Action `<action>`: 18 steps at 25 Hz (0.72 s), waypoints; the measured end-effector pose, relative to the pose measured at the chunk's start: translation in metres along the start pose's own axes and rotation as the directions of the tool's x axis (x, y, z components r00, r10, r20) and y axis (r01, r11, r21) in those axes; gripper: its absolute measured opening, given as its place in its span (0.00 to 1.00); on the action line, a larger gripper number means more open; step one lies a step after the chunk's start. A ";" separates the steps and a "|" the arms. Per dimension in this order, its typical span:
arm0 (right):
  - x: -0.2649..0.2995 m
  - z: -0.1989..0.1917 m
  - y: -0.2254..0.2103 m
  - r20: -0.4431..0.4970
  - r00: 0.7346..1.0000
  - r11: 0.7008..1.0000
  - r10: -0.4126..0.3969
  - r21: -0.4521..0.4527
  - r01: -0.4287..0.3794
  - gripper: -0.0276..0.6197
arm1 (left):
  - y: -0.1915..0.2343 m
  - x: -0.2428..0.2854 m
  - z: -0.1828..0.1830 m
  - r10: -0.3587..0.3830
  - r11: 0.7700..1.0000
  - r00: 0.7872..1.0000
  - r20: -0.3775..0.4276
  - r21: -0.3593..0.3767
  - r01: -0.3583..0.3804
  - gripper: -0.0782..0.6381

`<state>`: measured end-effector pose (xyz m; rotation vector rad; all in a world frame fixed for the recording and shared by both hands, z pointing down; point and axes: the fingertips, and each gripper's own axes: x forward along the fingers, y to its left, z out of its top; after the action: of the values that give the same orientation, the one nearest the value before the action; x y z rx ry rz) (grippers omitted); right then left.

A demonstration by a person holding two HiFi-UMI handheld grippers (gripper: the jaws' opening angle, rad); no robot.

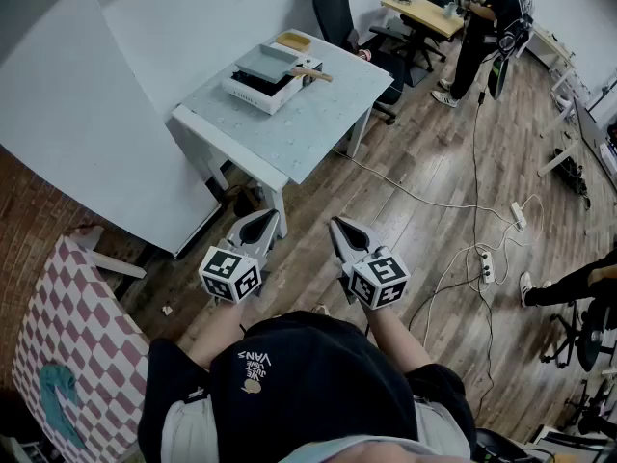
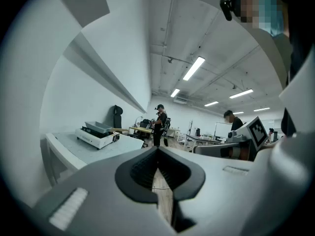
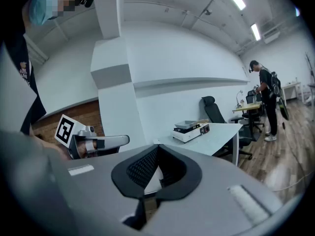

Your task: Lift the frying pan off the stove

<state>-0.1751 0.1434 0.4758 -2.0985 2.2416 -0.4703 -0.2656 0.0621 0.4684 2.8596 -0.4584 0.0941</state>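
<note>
Wooden floorboards [image 1: 405, 191] fill most of the head view, with a white wall on the left and a pale counter [image 1: 289, 128] standing against it. On the counter's far end sits a white stove [image 1: 253, 89]. The frying pan [image 1: 268, 63], square and grey, rests on top of it with its wooden handle pointing right. The pan hides most of the stove's top, and from the two gripper views only the pan's side wall shows, not its inside. A flat yellowish item [image 1: 294, 40] behind the stove is too small to identify.

Both grippers are held over the floor, well apart from the counter and pan. The left gripper [image 1: 260, 222] has its jaws together at the tips, with nothing between them; only floor shows through the hollow behind the tips. The right gripper [image 1: 339, 227] is likewise closed and empty. The wearer's black cap [image 1: 308, 384] covers the upper arms.

A checked cloth [image 1: 72, 345] is cut off at the lower left edge. In the far corner a person [image 1: 487, 27] stands by a desk, beside an office chair [image 1: 333, 3], and cables and a power strip [image 1: 487, 258] trail across the floor.
</note>
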 end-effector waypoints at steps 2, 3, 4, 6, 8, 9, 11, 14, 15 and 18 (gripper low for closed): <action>0.000 0.003 -0.013 0.031 1.000 0.999 0.005 0.035 -0.006 0.05 | -0.001 0.009 0.000 0.001 1.000 1.000 0.017 -0.023 0.000 0.10; -0.001 0.004 -0.020 0.043 0.999 0.999 0.004 0.049 -0.007 0.05 | -0.002 0.014 -0.001 -0.001 0.999 1.000 0.024 -0.041 0.002 0.12; -0.002 0.005 -0.026 0.053 0.999 0.998 0.004 0.061 -0.007 0.05 | -0.003 0.018 -0.001 -0.003 0.998 1.000 0.028 -0.064 0.005 0.18; -0.003 0.008 -0.038 0.072 0.997 0.996 0.012 0.085 -0.018 0.18 | -0.005 0.026 -0.004 -0.003 0.994 1.000 0.026 -0.107 0.006 0.38; -0.005 0.009 -0.048 0.077 0.997 0.995 0.029 0.096 -0.037 0.29 | -0.008 0.034 -0.008 0.000 0.992 1.000 0.021 -0.128 0.002 0.38; -0.005 0.008 -0.052 0.071 0.997 0.995 0.039 0.093 -0.046 0.29 | -0.010 0.036 -0.010 0.004 0.991 1.000 0.025 -0.134 -0.001 0.38; -0.004 0.006 -0.061 0.054 0.997 0.995 0.054 0.083 -0.058 0.30 | -0.013 0.041 -0.013 0.017 0.989 0.999 0.036 -0.148 -0.012 0.38; 0.001 0.003 -0.072 0.033 0.997 0.993 0.066 0.094 -0.069 0.30 | -0.013 0.050 -0.017 0.034 0.987 0.999 0.030 -0.158 -0.029 0.38; 0.002 0.003 -0.075 0.030 0.997 0.992 0.072 0.101 -0.074 0.30 | -0.013 0.052 -0.018 0.036 0.987 0.999 0.022 -0.158 -0.032 0.38; 0.009 0.004 -0.083 0.027 0.996 0.990 0.081 0.111 -0.084 0.30 | -0.008 0.061 -0.019 0.045 0.985 0.999 0.014 -0.166 -0.042 0.38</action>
<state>-0.0944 0.1305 0.4934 -1.9403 2.2238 -0.5512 -0.2057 0.0555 0.4912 2.6898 -0.5070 0.0371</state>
